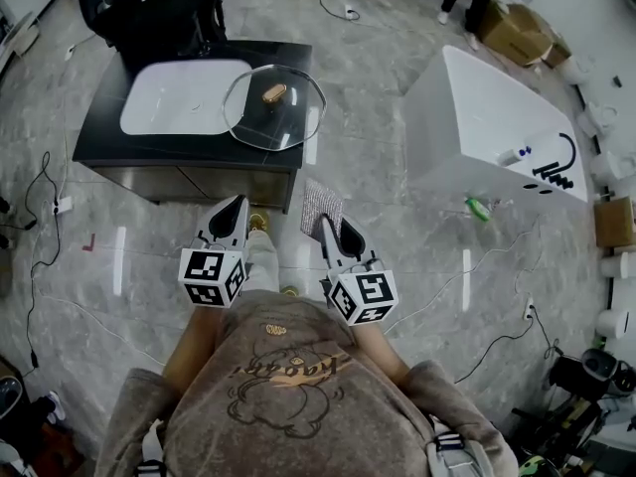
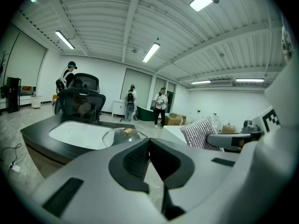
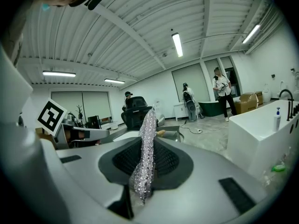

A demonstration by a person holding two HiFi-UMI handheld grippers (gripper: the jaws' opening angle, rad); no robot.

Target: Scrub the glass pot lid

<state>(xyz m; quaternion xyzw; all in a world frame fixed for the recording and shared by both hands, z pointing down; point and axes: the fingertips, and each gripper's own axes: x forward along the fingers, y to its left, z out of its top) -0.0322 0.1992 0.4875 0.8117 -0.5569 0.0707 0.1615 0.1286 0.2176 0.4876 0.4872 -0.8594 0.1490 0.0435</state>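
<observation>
On the dark desk point(image 1: 109, 147) ahead, the glass pot lid point(image 1: 293, 117) lies dome-up at the right end, its left rim hanging over the white basin point(image 1: 169, 102) and its golden knob point(image 1: 274, 92) on top. Both grippers hover short of the desk's front edge, well apart from the lid. The left gripper point(image 2: 148, 149) has its fingers pressed together with nothing between them. The right gripper point(image 3: 144, 164) pinches a silvery scrubbing cloth point(image 3: 147, 125) by its lower edge, so most of the cloth stands free above the fingers.

The step in hand looks like the approach. To do it well, the empty left gripper should probably reach the lid first and steady it, either by spreading its fingers and closing on the knob or by pressing on the near rim. The glass is likely to slide or rock on the smooth top, and part of it has no support over the basin. The right gripper can then tip forward to lay the free part of the cloth flat on the dome. Short strokes with light pressure, working away from the overhanging side, would keep the lid from tipping into the basin
</observation>
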